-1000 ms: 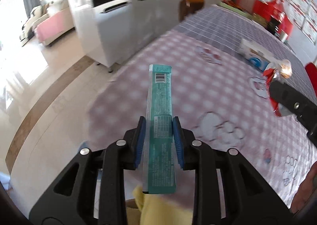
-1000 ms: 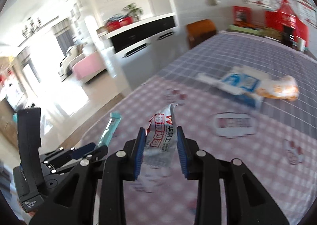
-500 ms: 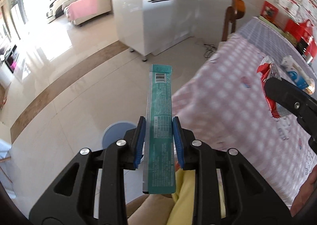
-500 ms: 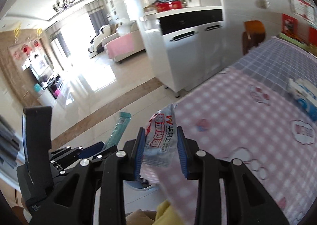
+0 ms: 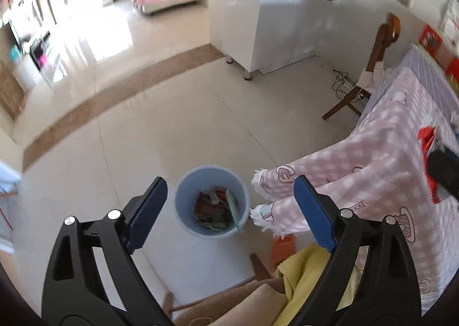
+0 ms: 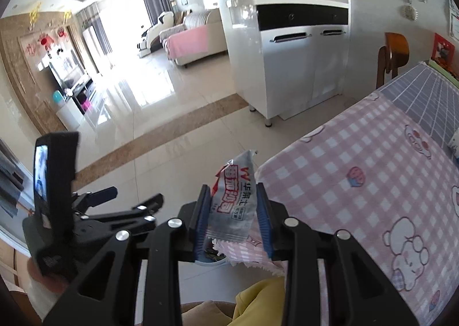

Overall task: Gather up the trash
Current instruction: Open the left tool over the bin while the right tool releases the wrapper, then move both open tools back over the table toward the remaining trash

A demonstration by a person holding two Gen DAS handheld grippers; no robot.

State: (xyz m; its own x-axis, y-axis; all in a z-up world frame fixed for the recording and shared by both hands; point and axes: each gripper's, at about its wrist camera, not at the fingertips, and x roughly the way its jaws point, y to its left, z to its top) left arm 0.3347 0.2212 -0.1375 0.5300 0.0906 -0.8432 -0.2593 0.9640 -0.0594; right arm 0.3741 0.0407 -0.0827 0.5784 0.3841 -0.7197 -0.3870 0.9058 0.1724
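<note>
My left gripper (image 5: 229,185) hangs above a light blue bin (image 5: 186,197) on the floor. Its jaws are opening wide with nothing between them. A long teal wrapper (image 5: 233,210) leans inside the bin's right wall on other trash. My right gripper (image 6: 232,191) is shut on a silver and red snack wrapper (image 6: 235,182), held near the table's corner. In the right wrist view the left gripper (image 6: 137,195) shows from the side at lower left. In the left wrist view the right gripper's finger (image 5: 441,171) and a bit of the red wrapper (image 5: 427,136) sit at the right edge.
A table with a pink checked cloth (image 5: 387,159) stands right of the bin, its fringe hanging beside the rim. A wooden chair (image 5: 373,68) and a white cabinet (image 5: 287,25) stand beyond. Yellow fabric (image 5: 309,268) lies at the bottom. A hand (image 6: 43,277) holds the left gripper.
Both grippers swung off the table toward the floor and the bin. The left jaws opened and the teal wrapper dropped into the bin. The right gripper kept its wrapper.
</note>
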